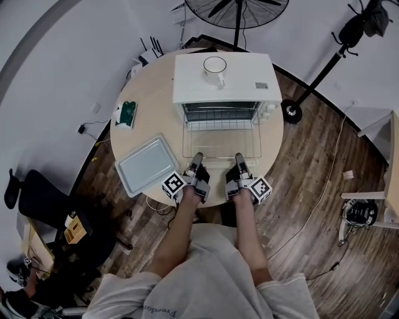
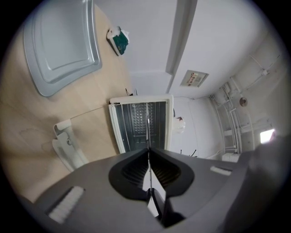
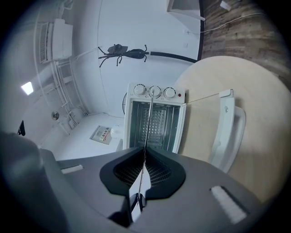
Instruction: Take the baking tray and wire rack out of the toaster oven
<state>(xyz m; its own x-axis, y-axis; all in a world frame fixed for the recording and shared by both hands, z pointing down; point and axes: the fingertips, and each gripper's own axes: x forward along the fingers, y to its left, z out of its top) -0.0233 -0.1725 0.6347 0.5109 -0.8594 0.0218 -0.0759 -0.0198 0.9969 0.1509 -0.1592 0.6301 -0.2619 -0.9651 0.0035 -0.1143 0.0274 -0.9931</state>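
Left tool (image 1: 197, 156) and right tool (image 1: 239, 156): each pinched narrow on the near edge of the wire rack (image 1: 221, 128), one toward either end of that edge, both pointing level at the oven. In the left gripper view the left tool (image 2: 148, 152) has its jaws closed on the rack, which shows edge-on as a thin line (image 2: 148, 132) running to the oven mouth. The right gripper view shows the same for the right tool (image 3: 146, 152) and its thin line of rack (image 3: 149, 118).

Wire rack: level, reaching from the open mouth of the toaster oven (image 1: 224, 81) out toward the person, above the lowered door. The white door handle (image 2: 68, 150) lies under the tools, just over the tabletop, and appears in the right gripper view too (image 3: 227, 132).

Baking tray (image 1: 145, 164): outside the oven, flat on the tabletop (image 1: 156, 93) to the left of the door, close beside the left tool and turned askew to the oven. It fills the upper left of the left gripper view (image 2: 63, 41).

Toaster oven: white, at the far middle of the round tabletop, three knobs on its panel (image 3: 154, 92). A white mug (image 1: 215, 68) stands on its top.

Surroundings: a small green and white item (image 1: 128, 113) near the left rim of the tabletop, a floor fan (image 1: 237, 9) behind the oven, and a black chair (image 1: 37, 193) at the left.
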